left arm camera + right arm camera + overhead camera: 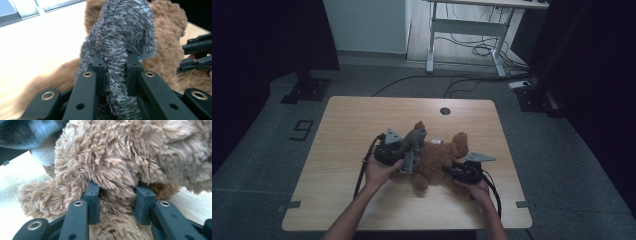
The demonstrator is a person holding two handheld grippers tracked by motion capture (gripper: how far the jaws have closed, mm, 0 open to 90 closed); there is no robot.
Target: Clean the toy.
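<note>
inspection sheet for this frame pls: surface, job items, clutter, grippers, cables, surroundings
Surface: light wooden table, round grommet hole near the far edge.
Job's things: brown teddy bear lying mid-table; grey fuzzy garment bunched at its left side.
Clutter: nothing seen.
Grippers: left gripper shut on the grey fuzzy garment; right gripper shut on the brown teddy bear's plush, jaws pressed into the fur.
Cables: a black cable trails from each gripper toward the near edge; more on the floor behind.
Surroundings: grey floor, white desk frame, dark stands at both sides.
</note>
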